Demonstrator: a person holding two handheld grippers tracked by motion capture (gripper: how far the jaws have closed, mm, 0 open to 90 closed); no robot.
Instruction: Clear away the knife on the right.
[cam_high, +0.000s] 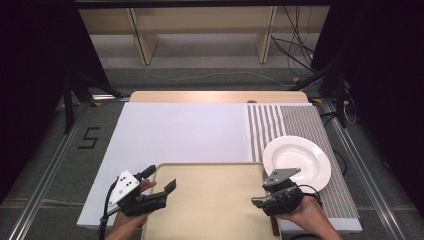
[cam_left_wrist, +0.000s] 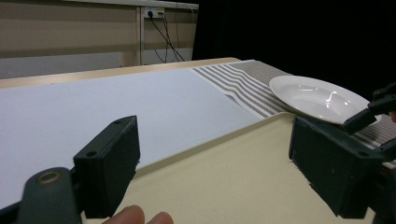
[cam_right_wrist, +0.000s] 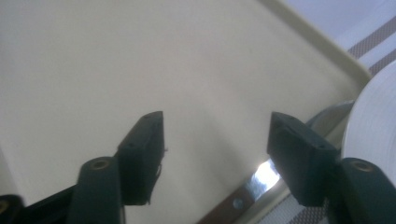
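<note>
Item: beige tray (cam_high: 210, 200), empty, near edge of worktop (cam_high: 180, 130). White plate (cam_high: 297, 161) on striped mat (cam_high: 300, 125); knife (cam_right_wrist: 261, 179) beside tray. Left tool (cam_high: 159, 181), right tool (cam_high: 260, 195): jaws spread, empty. Step: approach. Next, likely: close on knife or plate.

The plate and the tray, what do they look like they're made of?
The plate looks like glazed white ceramic: glossy, with bright reflections in its bowl. The tray looks like matte beige plastic, smooth with a rounded moulded rim, though the material is uncertain.
</note>
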